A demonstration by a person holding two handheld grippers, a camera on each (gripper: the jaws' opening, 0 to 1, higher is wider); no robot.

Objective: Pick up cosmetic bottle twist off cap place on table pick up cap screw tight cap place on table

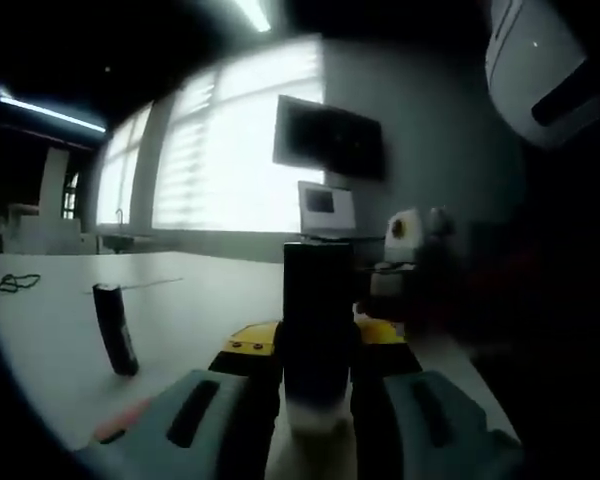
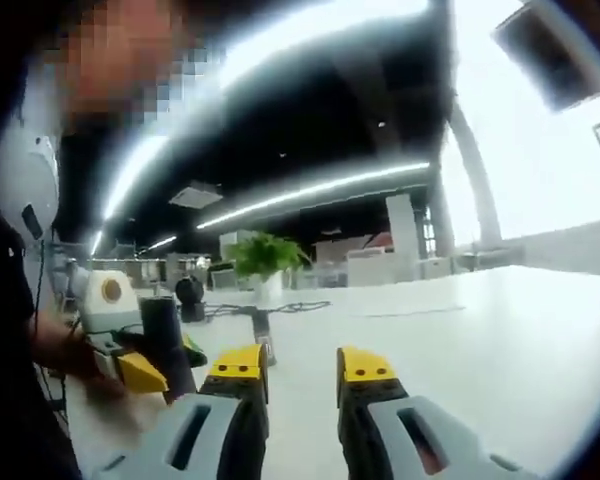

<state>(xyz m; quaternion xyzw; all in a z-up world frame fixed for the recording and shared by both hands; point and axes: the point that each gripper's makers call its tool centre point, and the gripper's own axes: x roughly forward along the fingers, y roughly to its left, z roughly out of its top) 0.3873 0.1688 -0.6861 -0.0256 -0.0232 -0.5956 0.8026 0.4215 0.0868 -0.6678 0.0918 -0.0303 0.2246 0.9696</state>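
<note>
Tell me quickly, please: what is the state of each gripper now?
Left gripper: closed on the dark cosmetic bottle, held upright.
Right gripper: open, holding nothing, above the white table.

Dim and backlit by blown-out windows (image 1: pixel 220 150) and ceiling strip lights (image 2: pixel 310 190), with glare on the tabletop (image 2: pixel 500 340), soft blur, bent edges.

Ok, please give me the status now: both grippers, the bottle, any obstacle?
Left gripper shut on dark bottle, held upright. Right gripper open, empty, beside it. Small dark item standing on table, apart.
</note>
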